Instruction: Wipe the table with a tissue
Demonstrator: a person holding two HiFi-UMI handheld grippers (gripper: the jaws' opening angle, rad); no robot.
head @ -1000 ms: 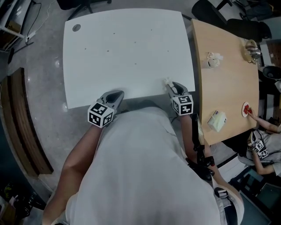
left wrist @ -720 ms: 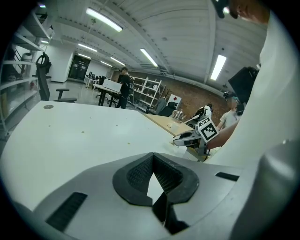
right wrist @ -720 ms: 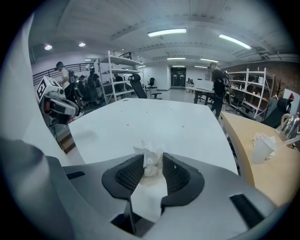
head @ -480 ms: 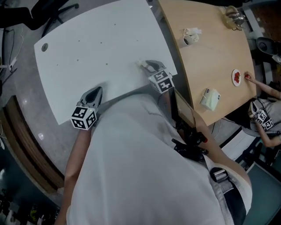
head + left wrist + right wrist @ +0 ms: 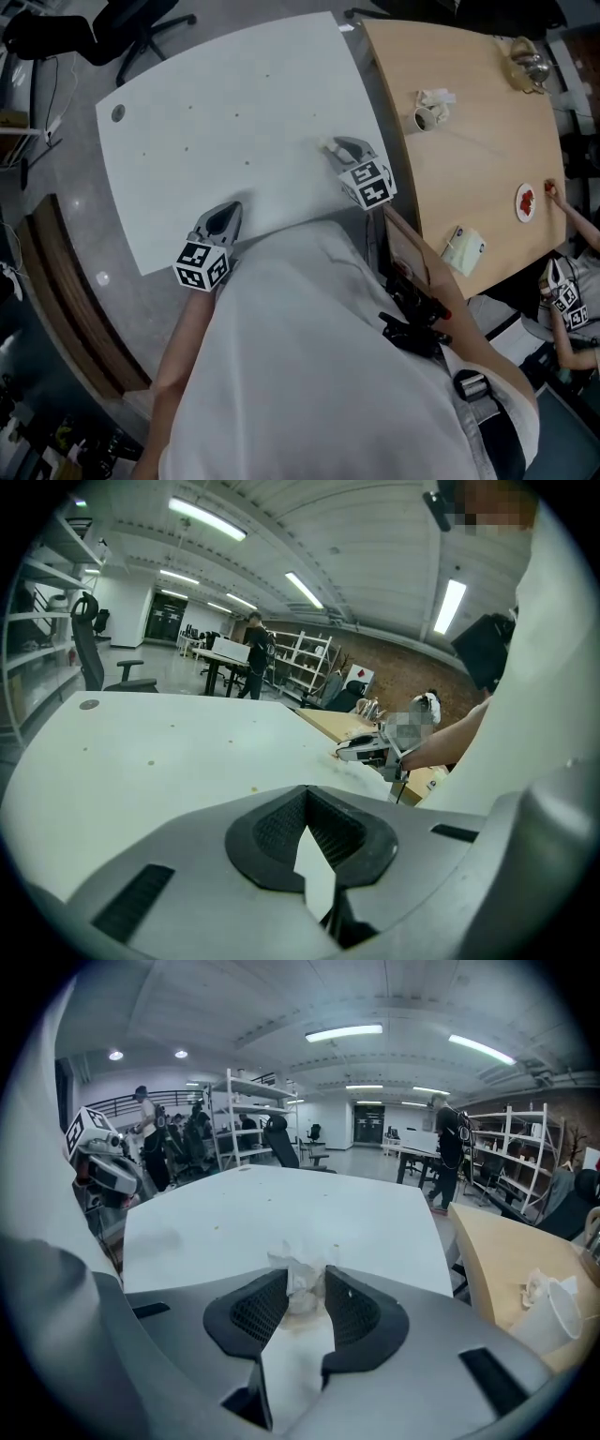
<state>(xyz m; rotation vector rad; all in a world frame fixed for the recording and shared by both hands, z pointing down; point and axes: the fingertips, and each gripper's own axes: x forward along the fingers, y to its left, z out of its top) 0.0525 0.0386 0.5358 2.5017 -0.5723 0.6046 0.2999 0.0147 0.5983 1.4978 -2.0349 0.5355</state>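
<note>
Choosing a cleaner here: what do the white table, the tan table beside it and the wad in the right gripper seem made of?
The white table: likely laminate; smooth, matt, uniform colour. The tan table: wood or wood-look laminate; pale, even tone. The wad pinched in the right gripper: soft tissue paper; crumpled, ragged edges.

No legible letters, numbers, brands or signs in any view. Nearest to markings: black-and-white square patterns on the cube of the left gripper and on the cube of the right gripper. Coded blocks only, not readable as characters. Similar pattern on a third cube at the right edge of the head view, also without characters. Small box on the wood table: any print too small to read.
</note>
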